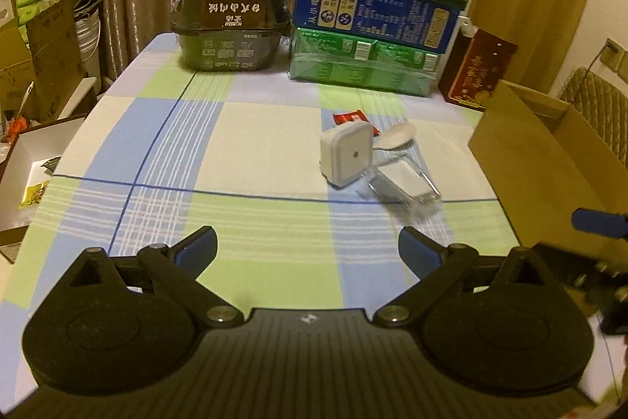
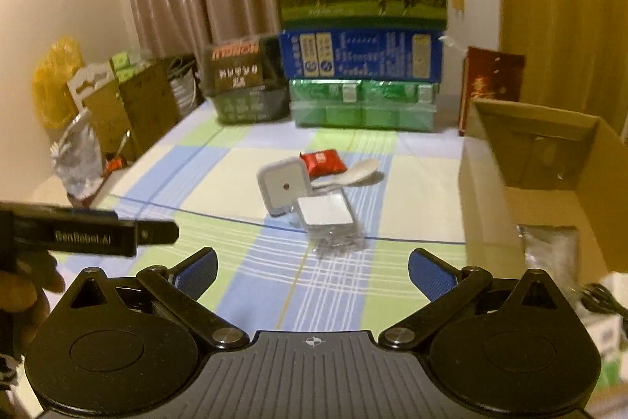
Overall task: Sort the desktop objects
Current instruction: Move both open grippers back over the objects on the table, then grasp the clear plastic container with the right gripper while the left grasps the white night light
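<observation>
Both grippers hover over the checked surface (image 1: 255,144).
Left gripper (image 1: 308,248) and right gripper (image 2: 312,271) fingers spread wide, empty; white square box (image 2: 283,188) ahead.

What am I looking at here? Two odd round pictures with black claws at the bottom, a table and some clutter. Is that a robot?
No robot: a person holds a two-finger gripper in each hand, and each gripper carries a wide-angle camera looking forward along its fingers. One picture comes from the left gripper, the other from the right gripper. Both stand open and hold nothing.

On the checked tablecloth lies a small pile: a white square gadget, a white spoon, a red packet and a clear plastic case. To the right stands an open cardboard box, probably where sorted things go. At the back are stacked cartons and a dark food container.
</observation>
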Demonstrator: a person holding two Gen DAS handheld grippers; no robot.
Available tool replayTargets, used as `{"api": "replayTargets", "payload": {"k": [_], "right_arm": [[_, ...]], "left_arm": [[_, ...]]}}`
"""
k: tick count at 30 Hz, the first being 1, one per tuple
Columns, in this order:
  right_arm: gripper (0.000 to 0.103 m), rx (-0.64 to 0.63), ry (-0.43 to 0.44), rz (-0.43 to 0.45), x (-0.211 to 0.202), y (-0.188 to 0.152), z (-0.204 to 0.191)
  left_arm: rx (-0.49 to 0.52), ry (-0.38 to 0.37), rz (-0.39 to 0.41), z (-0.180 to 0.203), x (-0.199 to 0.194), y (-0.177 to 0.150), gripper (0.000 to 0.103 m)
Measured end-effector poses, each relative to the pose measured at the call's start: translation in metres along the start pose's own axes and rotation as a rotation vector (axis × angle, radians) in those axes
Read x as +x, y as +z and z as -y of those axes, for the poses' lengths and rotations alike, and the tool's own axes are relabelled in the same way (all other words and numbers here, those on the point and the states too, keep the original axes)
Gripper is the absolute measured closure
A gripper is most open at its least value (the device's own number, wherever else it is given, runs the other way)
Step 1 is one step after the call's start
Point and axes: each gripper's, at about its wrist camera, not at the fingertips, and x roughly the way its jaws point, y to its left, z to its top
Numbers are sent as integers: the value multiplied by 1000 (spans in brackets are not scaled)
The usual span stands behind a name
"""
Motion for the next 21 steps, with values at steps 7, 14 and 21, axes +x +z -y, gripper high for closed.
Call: {"api": "replayTargets", "payload": {"k": [7, 14, 21], "right_arm": [[2, -68, -30, -12, 60, -8, 12], [3, -75, -19, -49, 104, -3, 24], [17, -78, -5, -48, 136, 6, 28]], "left_arm": [[-4, -20, 22, -10, 42, 10, 6], [87, 4, 69, -11, 76, 17, 7], [122, -38, 88, -11, 98, 31, 7]]}}
